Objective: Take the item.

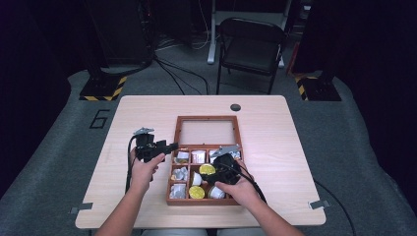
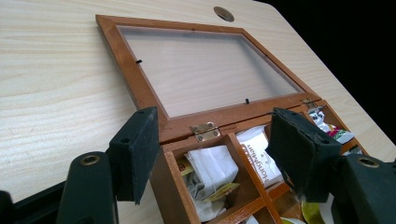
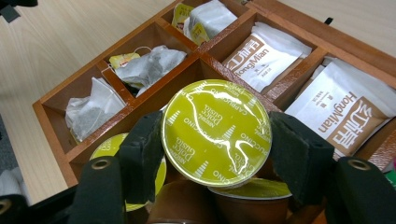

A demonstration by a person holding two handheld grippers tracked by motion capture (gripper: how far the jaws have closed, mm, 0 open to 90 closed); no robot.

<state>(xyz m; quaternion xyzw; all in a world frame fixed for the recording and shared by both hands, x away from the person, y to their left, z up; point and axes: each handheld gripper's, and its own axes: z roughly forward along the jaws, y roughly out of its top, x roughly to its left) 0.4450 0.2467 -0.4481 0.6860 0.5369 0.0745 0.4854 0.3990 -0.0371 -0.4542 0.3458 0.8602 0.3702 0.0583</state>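
Right tongs clamped on a coffee capsule, pads pressed to either side of its yellow-green foil lid, lifted just above the near compartments of a wooden box on the pale worktop. Printed on the foil, upside down: "NESCAFÉ Dolce Gusto" and "CAPPUCCINO". Below the held capsule, two more of the same kind: one lid at the left jaw, one brown cup underneath. Seen from the high view, three yellow lids in the box.

On two white-and-brown sachets in the far compartments, "HongMian" with Chinese characters; one of them readable again in the left gripper view. Three compartments along the box's side with loose tea bags, one with a yellow tag. Nine compartments in all, three rows of three.

Glass-paned lid folded flat on the worktop, joined by two brass hinges. Left tongs part open, nothing between the pads, held just over the box's hinge-side corner. A "6" marked on the grey floor beside the worktop.
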